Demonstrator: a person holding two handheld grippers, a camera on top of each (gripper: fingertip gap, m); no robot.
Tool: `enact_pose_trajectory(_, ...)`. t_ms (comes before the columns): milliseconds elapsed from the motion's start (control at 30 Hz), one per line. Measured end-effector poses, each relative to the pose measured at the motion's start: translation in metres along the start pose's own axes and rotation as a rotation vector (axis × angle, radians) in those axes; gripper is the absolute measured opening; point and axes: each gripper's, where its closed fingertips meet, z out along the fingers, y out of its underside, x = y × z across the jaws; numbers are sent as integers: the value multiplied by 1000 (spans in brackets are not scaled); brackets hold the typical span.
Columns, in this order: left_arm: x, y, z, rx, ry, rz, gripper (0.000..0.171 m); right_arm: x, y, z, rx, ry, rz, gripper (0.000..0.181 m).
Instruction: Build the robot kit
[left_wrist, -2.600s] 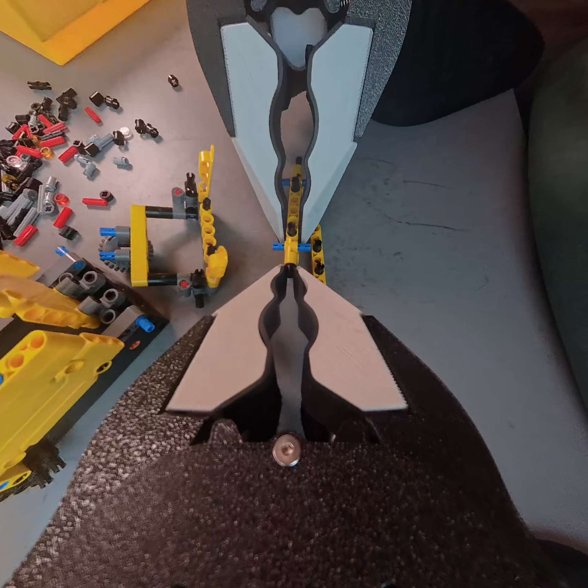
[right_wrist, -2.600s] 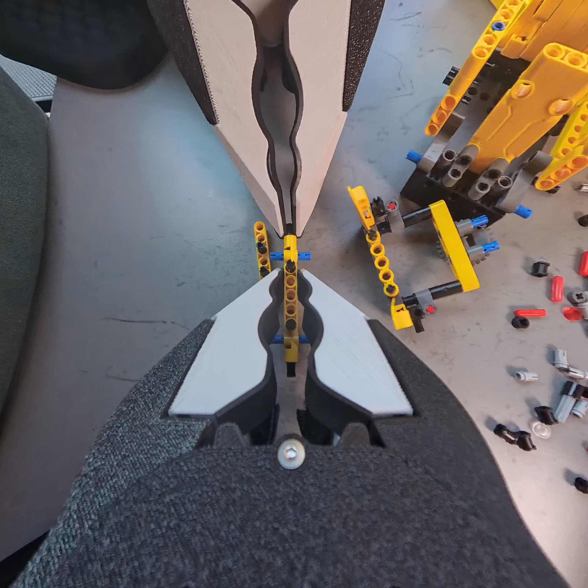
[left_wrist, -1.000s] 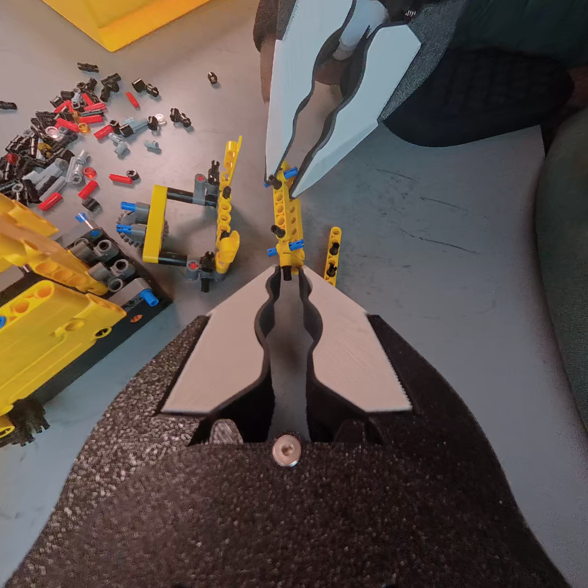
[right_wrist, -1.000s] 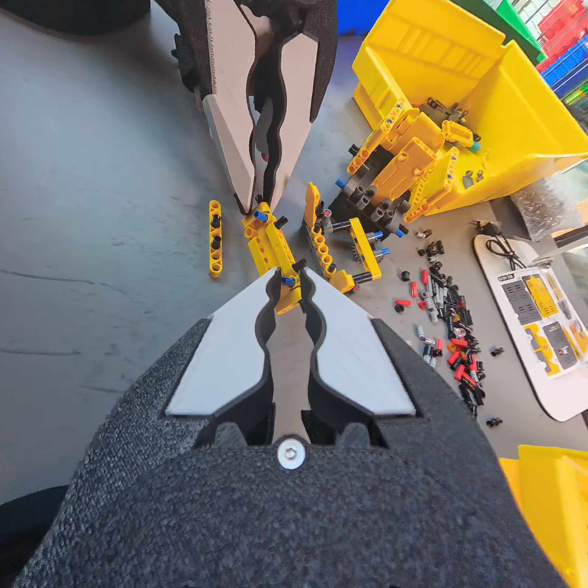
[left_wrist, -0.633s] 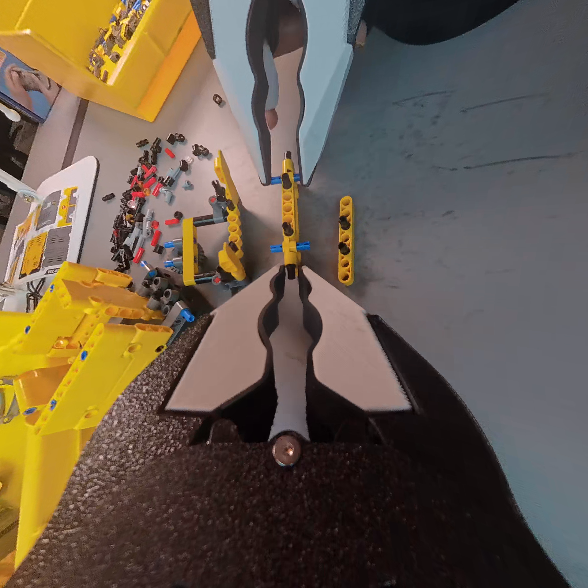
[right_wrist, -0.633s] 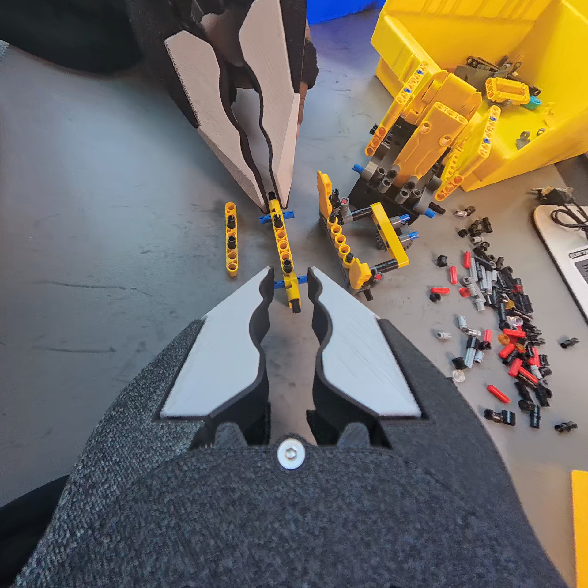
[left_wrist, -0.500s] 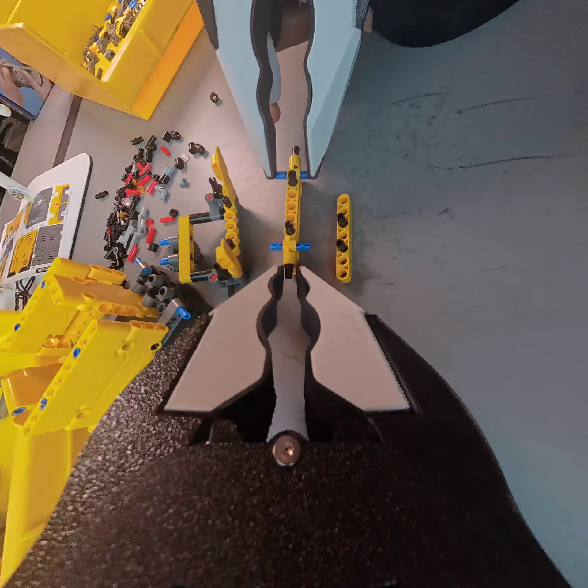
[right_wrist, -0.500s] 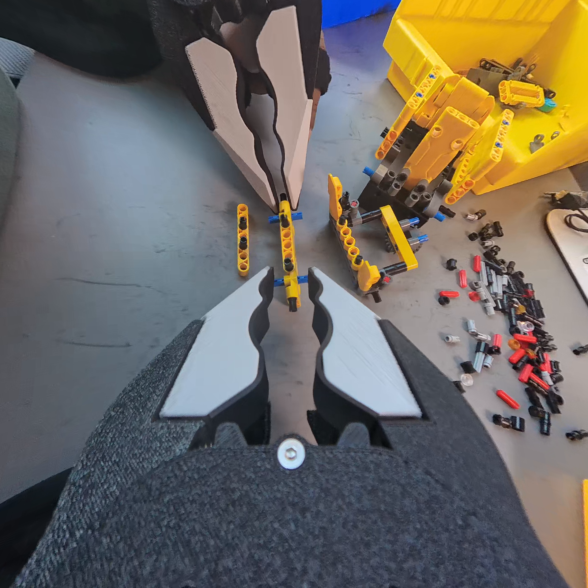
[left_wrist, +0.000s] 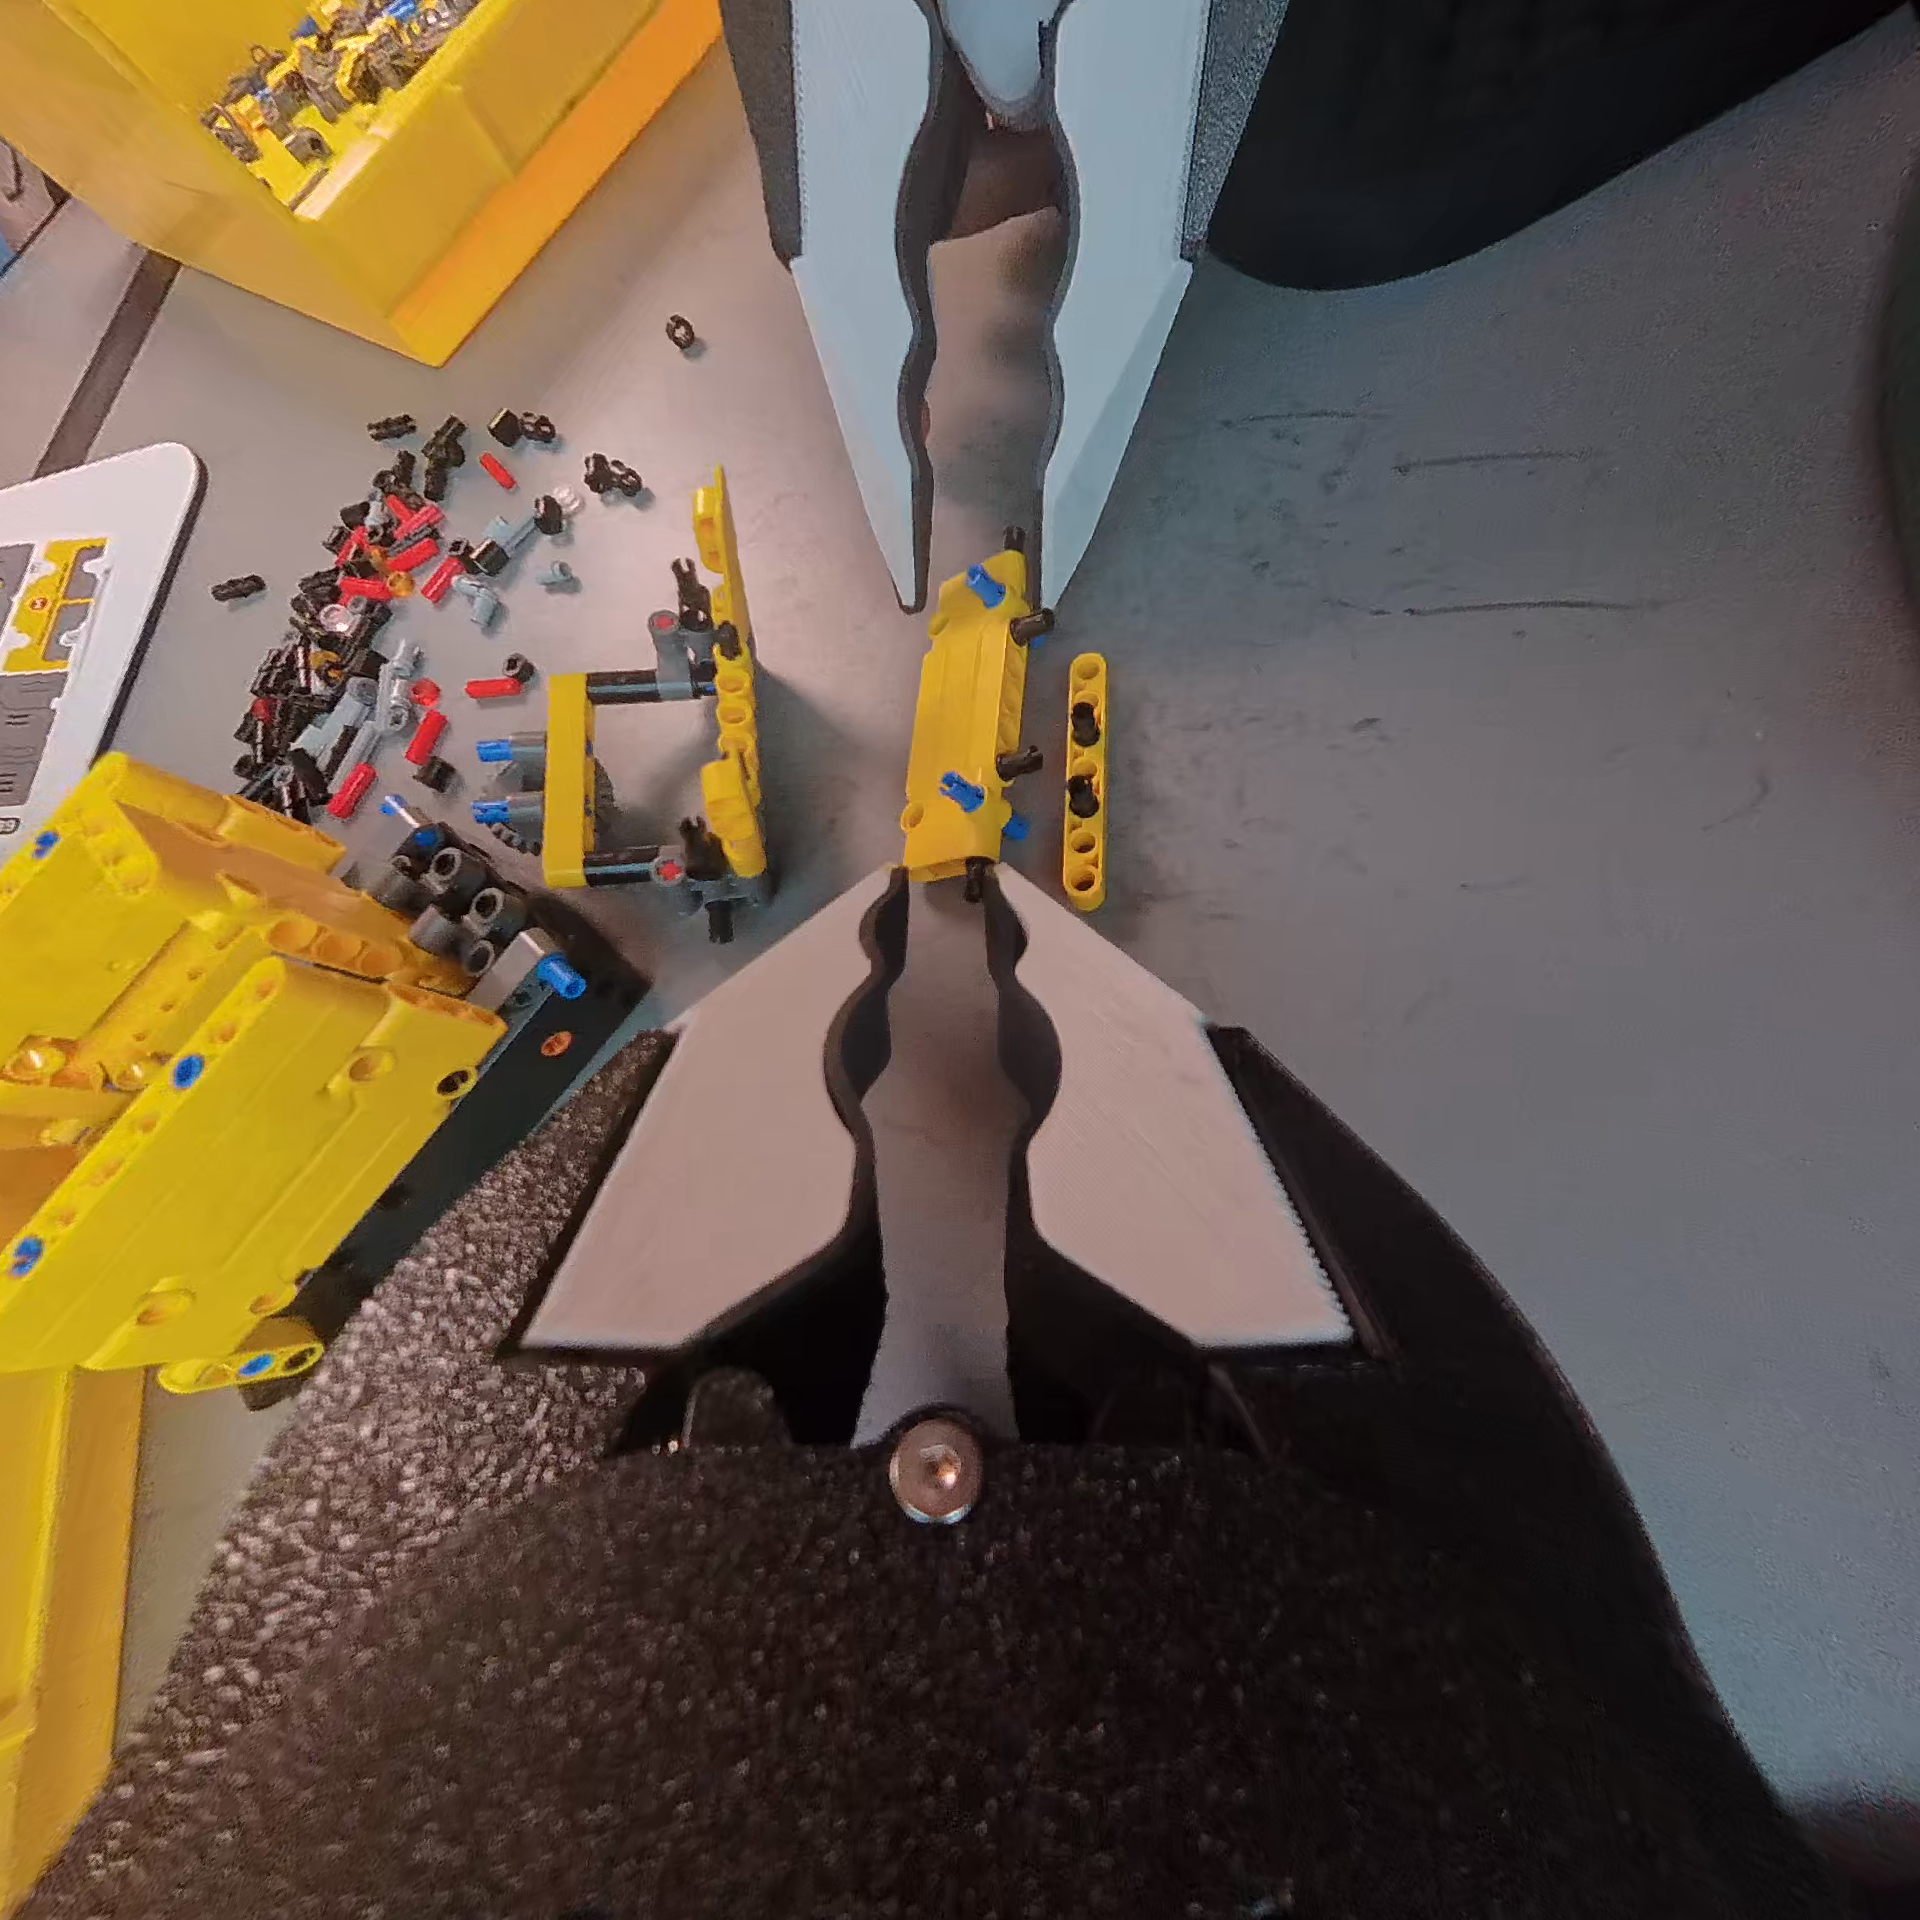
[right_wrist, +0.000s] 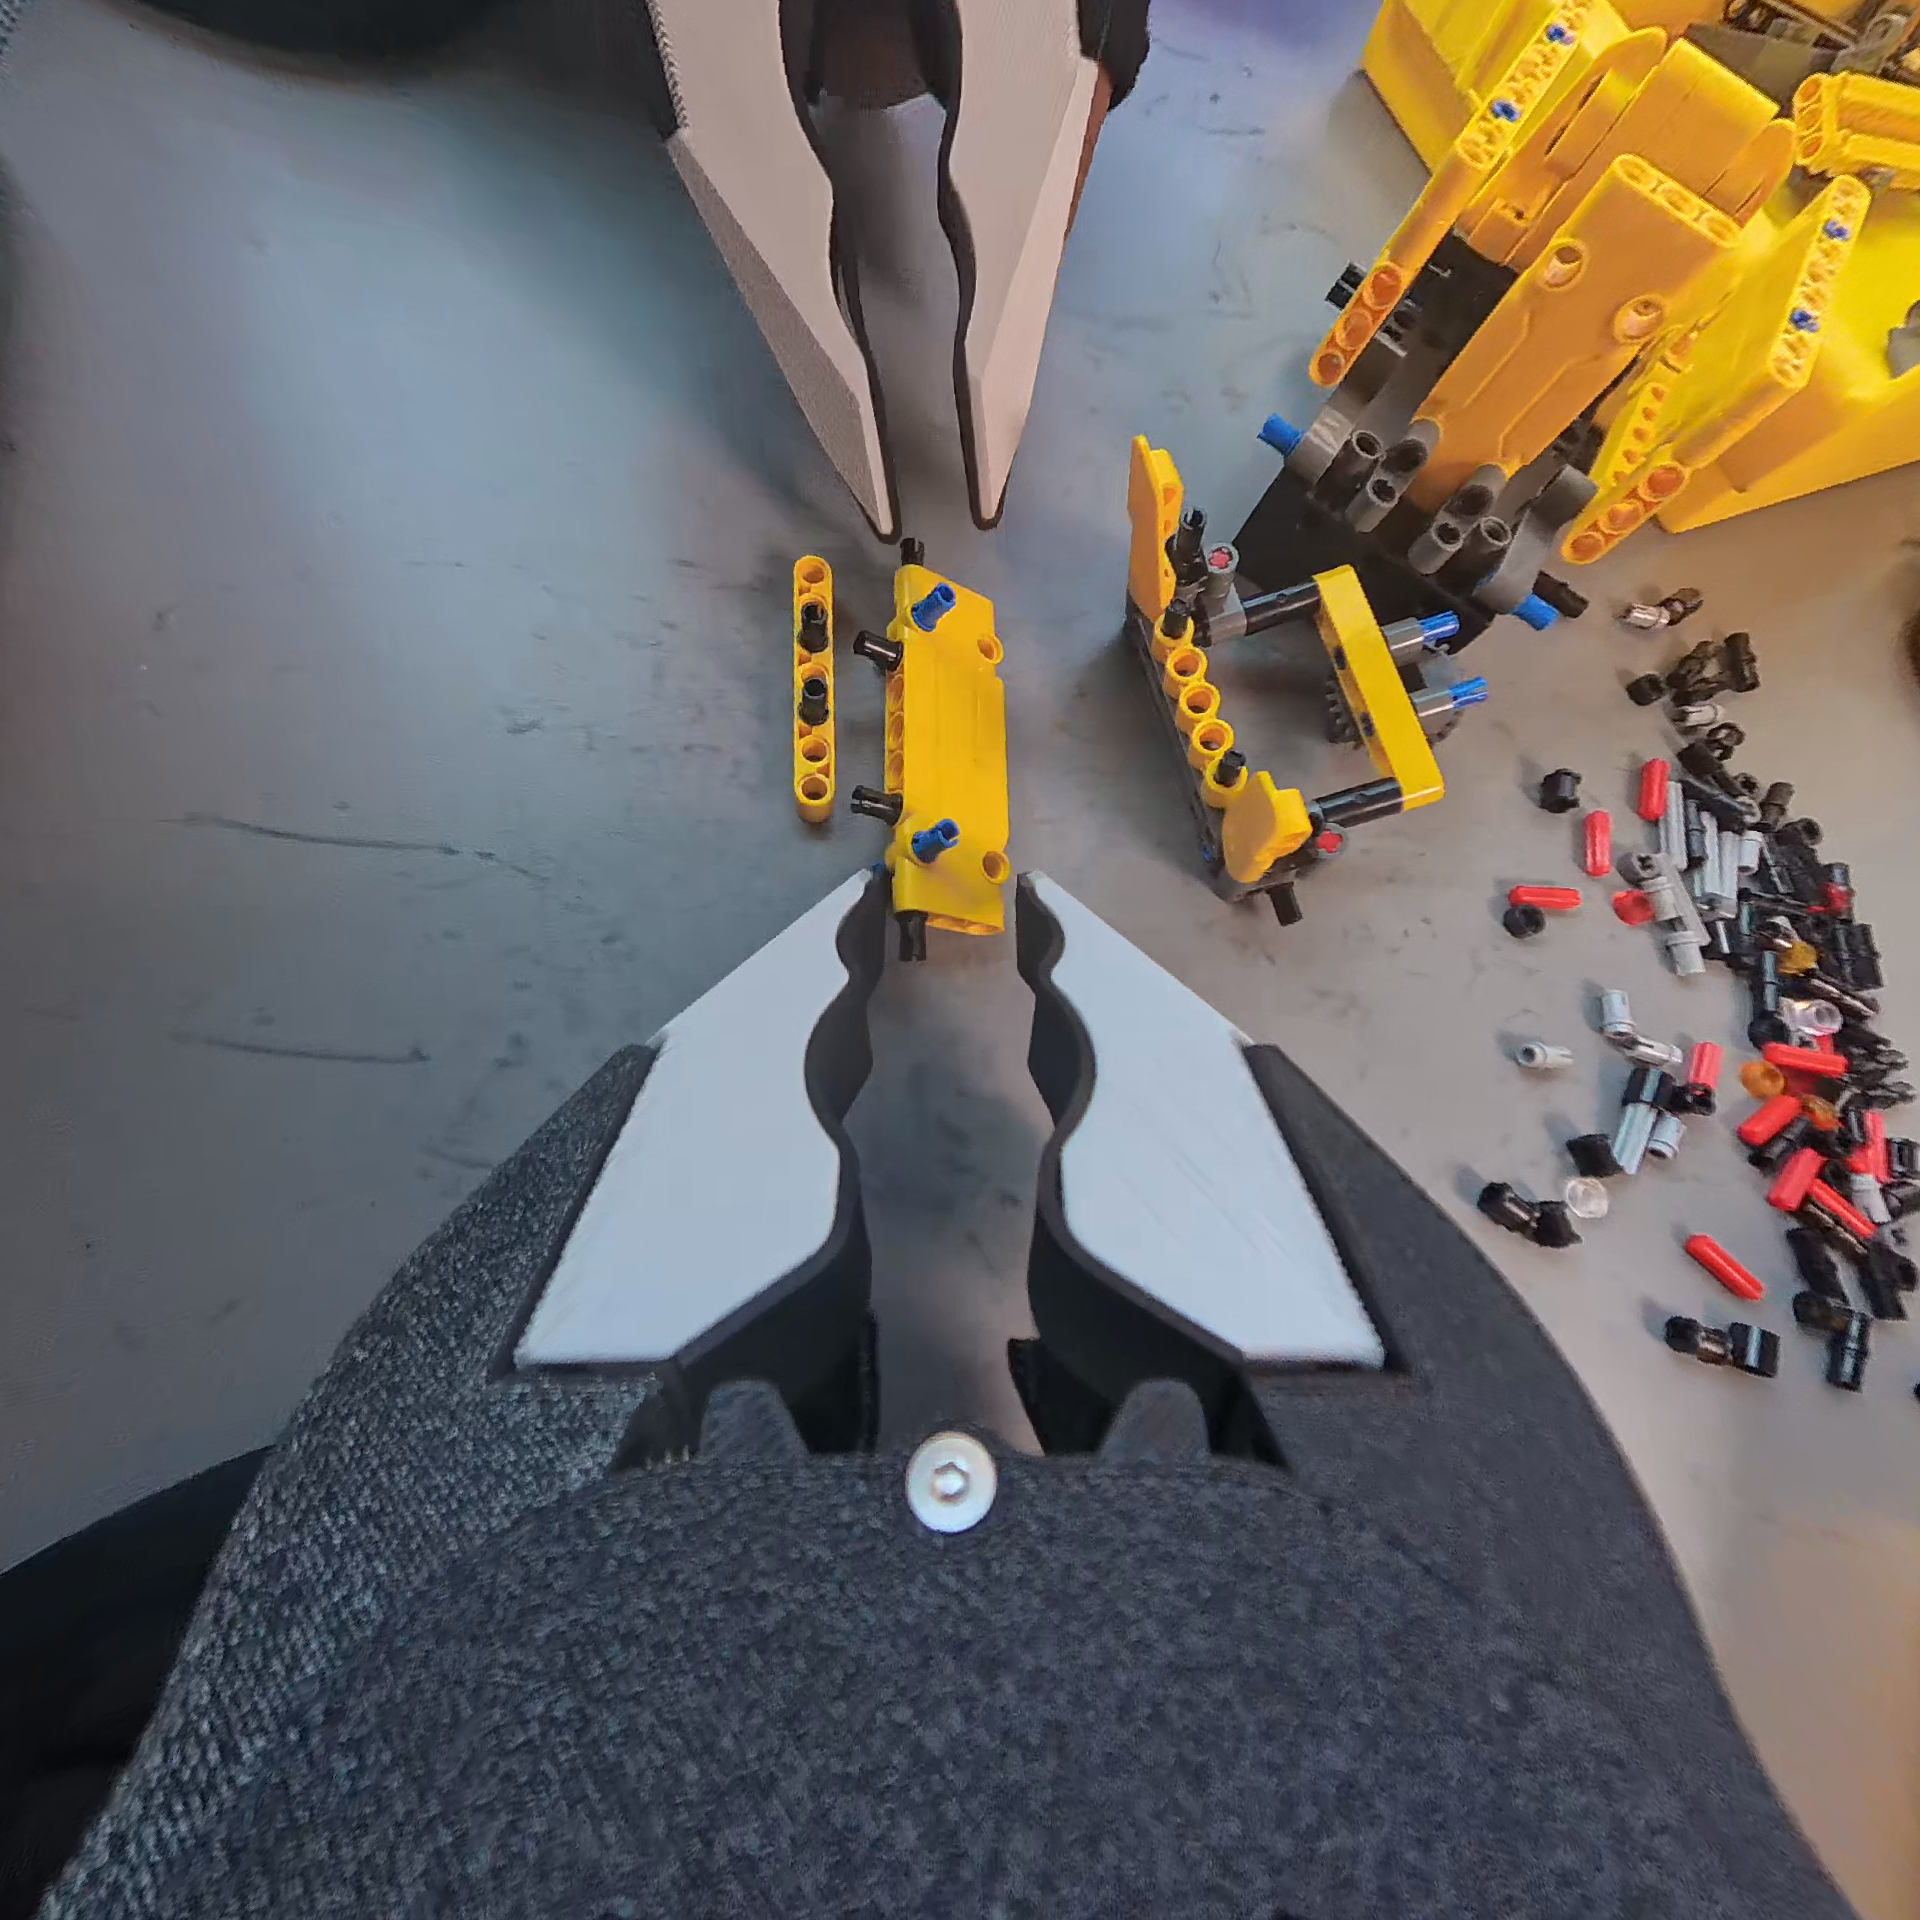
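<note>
Left claw (left_wrist: 945, 883): fingers spread a little, empty; the tips flank the near end of the yellow panel (left_wrist: 966, 727) lying flat on the surface (left_wrist: 1455, 727); contact cannot be confirmed.
Right claw (right_wrist: 945, 883): fingers spread wider, empty; the tips sit just off the opposite end of the same panel.
Yellow panel: lies flat between the two claws, with blue and black pins projecting from it.
Yellow beam (right_wrist: 812, 691): short, holed, two black pins fitted; lies just beside the panel, parallel, not touching.
Frame assembly (right_wrist: 1278, 717): yellow, grey and black; near the panel's other side.
Large yellow model (right_wrist: 1558, 312): stands beyond the frame assembly.
Loose pins (right_wrist: 1766, 1039): red, black and grey; scattered farther out.
Yellow bin (left_wrist: 364, 156): holds small parts, at the far edge.
</note>
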Motion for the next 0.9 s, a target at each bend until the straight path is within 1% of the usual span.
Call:
enact_pose_trajectory(100, -2, 1, -4, 6, 4, -23, 14, 1, 1, -4, 3, -6, 9, 28)
enact_pose_trajectory(200, 0, 4, -3, -7, 20, -29, 14, -1, 5, -9, -7, -20, 12, 28)
enact_pose_trajectory(367, 4, 8, 0, -34, 34, -21, 11, -3, 7, -12, -9, -27, 3, 12)
enact_pose_trajectory(500, 5, 9, 1, -43, 41, -19, 8, -5, 6, -11, -3, -33, -10, 5)
enact_pose_trajectory(600, 6, 11, 2, -58, 43, -10, 0, -6, 4, -10, 2, -32, -15, 4)
enact_pose_trajectory(900, 5, 12, 1, -61, 36, -19, 0, -1, 4, -8, 6, -1, -21, 4)
